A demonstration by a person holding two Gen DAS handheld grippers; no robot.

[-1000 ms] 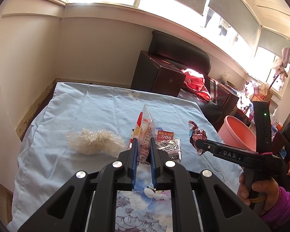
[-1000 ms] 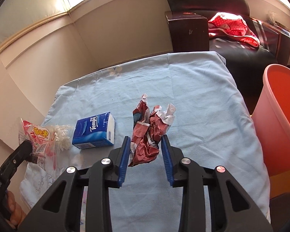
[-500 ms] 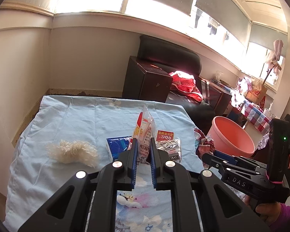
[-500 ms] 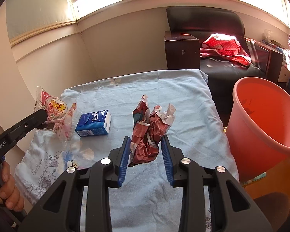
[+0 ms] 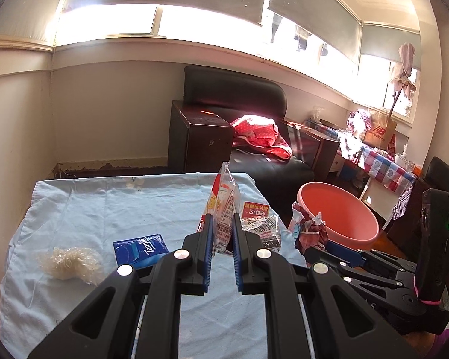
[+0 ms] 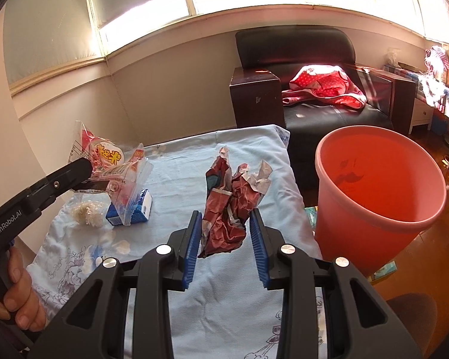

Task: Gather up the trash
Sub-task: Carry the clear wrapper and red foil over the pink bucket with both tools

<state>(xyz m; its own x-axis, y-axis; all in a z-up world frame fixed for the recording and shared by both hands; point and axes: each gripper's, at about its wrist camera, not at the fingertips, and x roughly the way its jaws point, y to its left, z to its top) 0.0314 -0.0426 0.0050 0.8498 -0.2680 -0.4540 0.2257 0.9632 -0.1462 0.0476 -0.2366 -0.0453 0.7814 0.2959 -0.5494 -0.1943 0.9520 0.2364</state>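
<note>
- Fingers of the right gripper (image 6: pixel 224 239) clamp a crumpled red wrapper (image 6: pixel 229 209), its long axis upright and running away from the camera, lifted clear of the counter (image 6: pixel 179 173).
- Fingers of the left gripper (image 5: pixel 223 248) pinch a clear snack bag (image 5: pixel 224 203) standing upright between them.
- Blue tissue pack (image 5: pixel 140 249) and a clump of clear film (image 5: pixel 68 261) lie on the counter, left of both grippers.
- Pink bucket (image 6: pixel 380 191) stands off the counter's right edge; the right gripper is judged nearer, so its wrapper needs only a rightward carry over the rim.
</note>
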